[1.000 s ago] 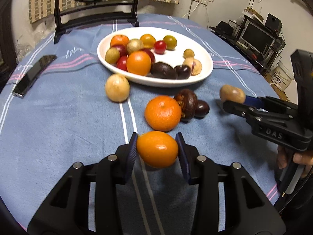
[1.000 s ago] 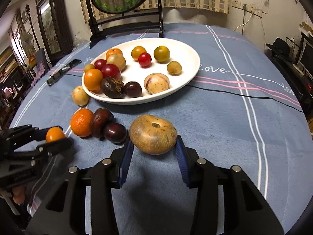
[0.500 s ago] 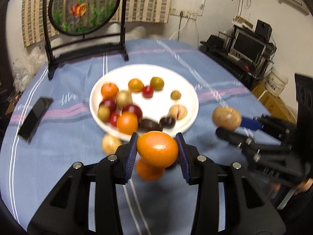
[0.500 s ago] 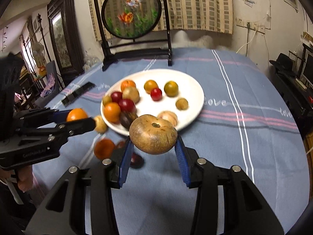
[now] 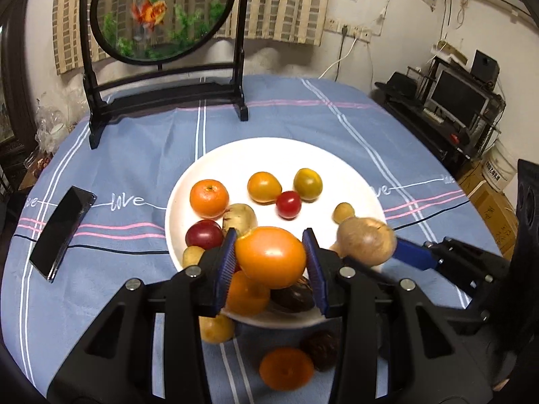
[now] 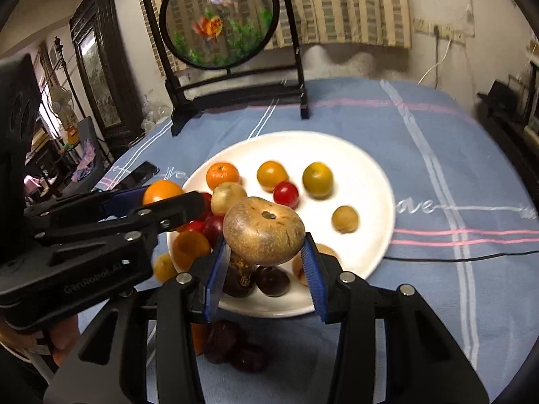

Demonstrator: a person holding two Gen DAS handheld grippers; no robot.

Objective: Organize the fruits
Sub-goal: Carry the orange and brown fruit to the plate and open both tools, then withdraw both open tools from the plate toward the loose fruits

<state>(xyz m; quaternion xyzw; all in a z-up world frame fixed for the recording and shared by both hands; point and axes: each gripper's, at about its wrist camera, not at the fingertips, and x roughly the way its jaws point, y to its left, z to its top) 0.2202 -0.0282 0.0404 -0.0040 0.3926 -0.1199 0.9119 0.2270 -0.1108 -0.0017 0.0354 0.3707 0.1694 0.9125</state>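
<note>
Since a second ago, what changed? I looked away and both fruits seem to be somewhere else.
Both grippers lifted their fruit off the cloth and carried it toward the white plate. The left gripper holds the orange fruit above the plate's near edge; the right gripper holds the brown fruit likewise. Both grips stayed shut. The plate's fruit, phone and loose fruit on the cloth kept their places.

A plate (image 5: 353,165) sits mid-table (image 5: 141,155) holding many fruits; behind it stands a framed round screen (image 5: 161,13); a phone (image 5: 62,227) lies to the plate's left; before its near rim, three loose fruits (image 5: 286,367) rest on the cloth.
</note>
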